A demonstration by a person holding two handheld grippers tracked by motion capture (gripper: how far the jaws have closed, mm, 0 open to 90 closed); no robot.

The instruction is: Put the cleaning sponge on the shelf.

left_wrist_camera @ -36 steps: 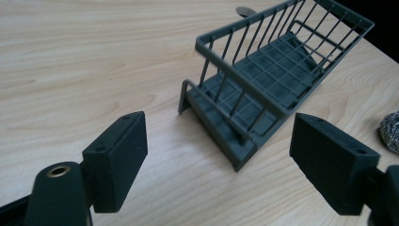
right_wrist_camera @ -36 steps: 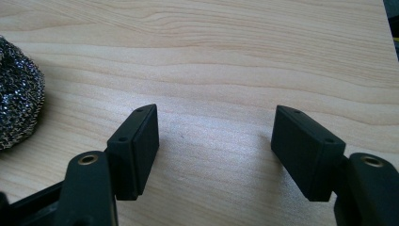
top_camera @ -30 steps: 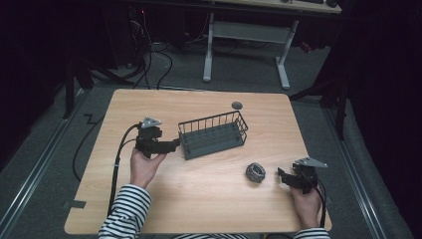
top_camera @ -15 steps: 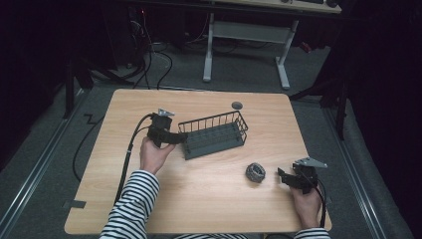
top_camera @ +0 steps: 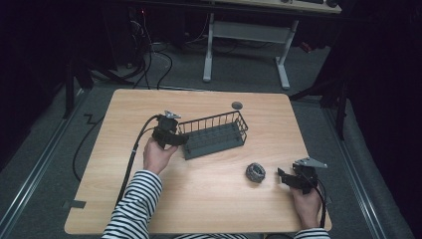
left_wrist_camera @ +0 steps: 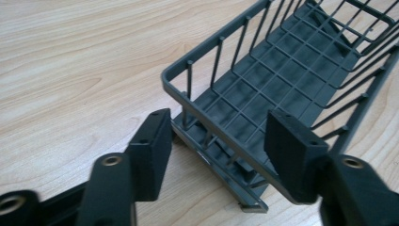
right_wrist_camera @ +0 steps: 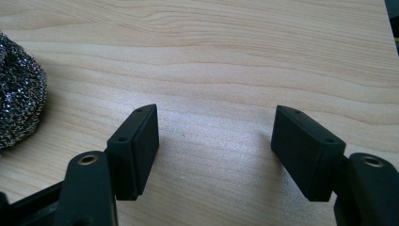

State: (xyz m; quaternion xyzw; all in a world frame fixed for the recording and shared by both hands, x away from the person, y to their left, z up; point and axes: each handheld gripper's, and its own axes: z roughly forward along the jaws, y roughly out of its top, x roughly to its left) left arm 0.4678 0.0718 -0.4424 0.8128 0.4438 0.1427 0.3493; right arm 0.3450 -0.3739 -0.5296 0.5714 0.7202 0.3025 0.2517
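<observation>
Left gripper view has my left hand-held gripper with jaws just closing astride the near end wall of the wire basket, not yet pinching, so next I squeeze; my right hand-held gripper waits open beyond the basket.

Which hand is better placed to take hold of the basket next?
Left. The left gripper already straddles the basket end wall, its jaws just closing. The right gripper sits open, far from it, beside the scourer.
</observation>
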